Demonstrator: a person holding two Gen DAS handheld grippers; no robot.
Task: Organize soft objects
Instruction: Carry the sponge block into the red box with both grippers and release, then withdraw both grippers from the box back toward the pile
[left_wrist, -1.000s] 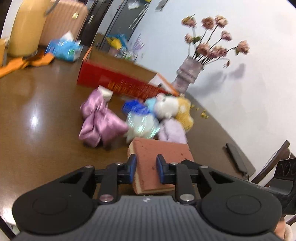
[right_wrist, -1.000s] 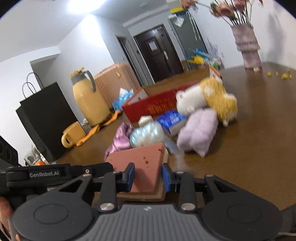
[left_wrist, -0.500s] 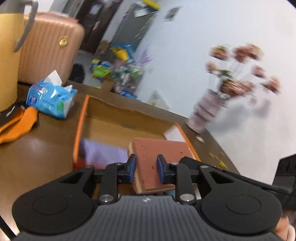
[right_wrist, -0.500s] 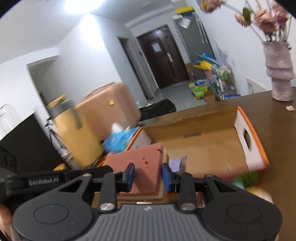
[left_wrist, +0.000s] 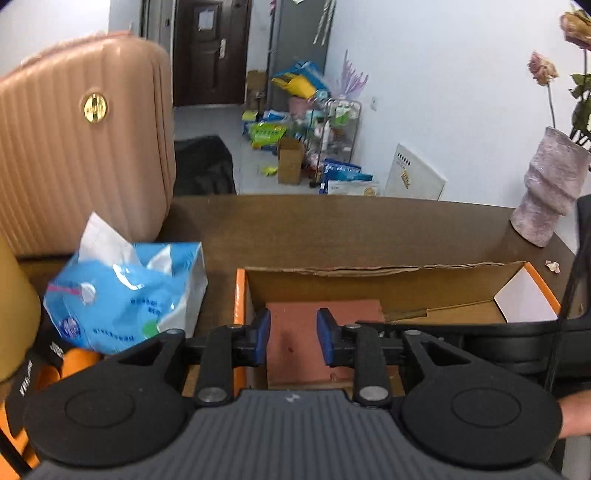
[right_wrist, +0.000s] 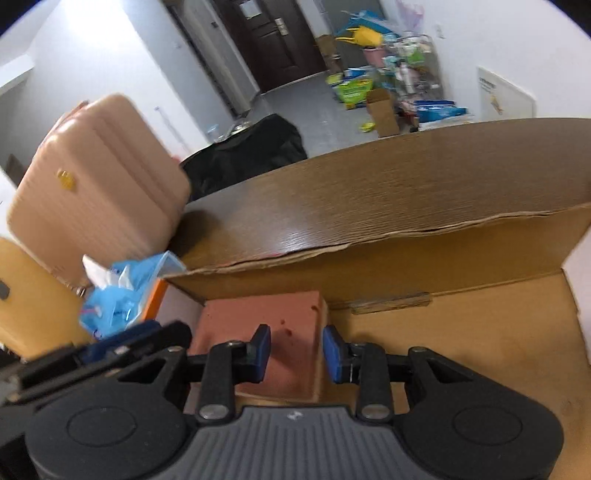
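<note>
A reddish-brown sponge (left_wrist: 295, 341) lies flat in the left end of an open cardboard box with orange edges (left_wrist: 388, 275). My left gripper (left_wrist: 292, 339) hovers over the sponge with its blue pads apart, not squeezing it. My right gripper (right_wrist: 296, 352) is also over the sponge (right_wrist: 258, 321), jaws apart, inside the box (right_wrist: 461, 314). The other soft objects are out of view.
A blue tissue pack (left_wrist: 125, 295) lies left of the box. A pink suitcase (left_wrist: 81, 140) stands behind the table's far left edge. A grey vase with flowers (left_wrist: 546, 195) stands at the far right of the brown table (left_wrist: 351, 229).
Both grippers carried the sponge from the pile of soft things over into the box. Their jaws have widened and the sponge now lies on the box floor.
</note>
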